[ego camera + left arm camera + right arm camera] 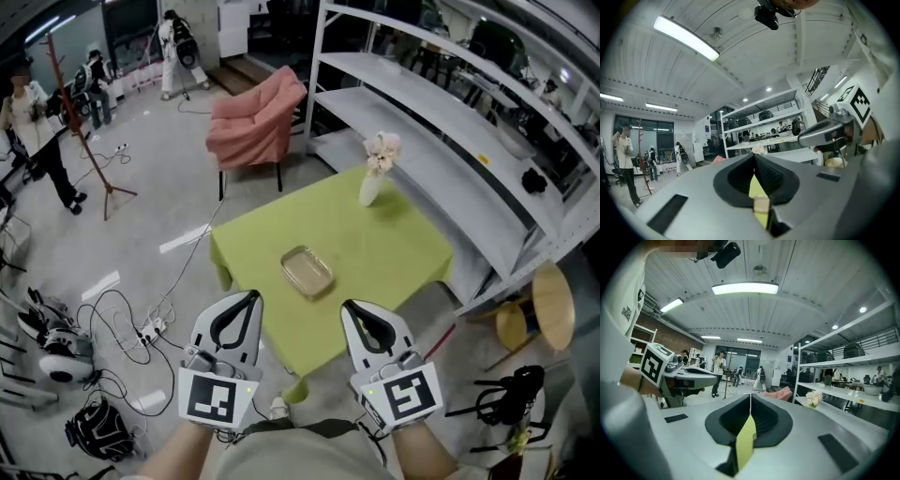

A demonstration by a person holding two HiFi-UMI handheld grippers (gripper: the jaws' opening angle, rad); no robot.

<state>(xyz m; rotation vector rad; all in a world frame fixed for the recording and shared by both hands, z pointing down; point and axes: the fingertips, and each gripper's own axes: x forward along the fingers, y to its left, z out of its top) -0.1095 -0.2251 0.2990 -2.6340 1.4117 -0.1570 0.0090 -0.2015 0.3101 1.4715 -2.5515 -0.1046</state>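
My left gripper [250, 298] and right gripper [351, 307] are side by side, close to my body, over the near edge of a table under a lime-green cloth [394, 248]. Both are shut and hold nothing. Just ahead of them on the cloth lies a shallow clear tray [307, 270]. At the far corner a white vase of pale flowers [375, 173] stands upright. In the left gripper view the jaw tips of the left gripper [753, 155] meet, and the tray [761, 205] shows through the slit below. In the right gripper view the right gripper [750, 395] is the same, with the flowers [814, 398] beyond.
A pink armchair [258, 122] stands behind the table. White shelving [441, 103] runs along the right side. A round wooden stool [553, 305] is at the right. Cables and a power strip [141, 333] lie on the floor at the left, with a coat stand [80, 131] and people farther back.
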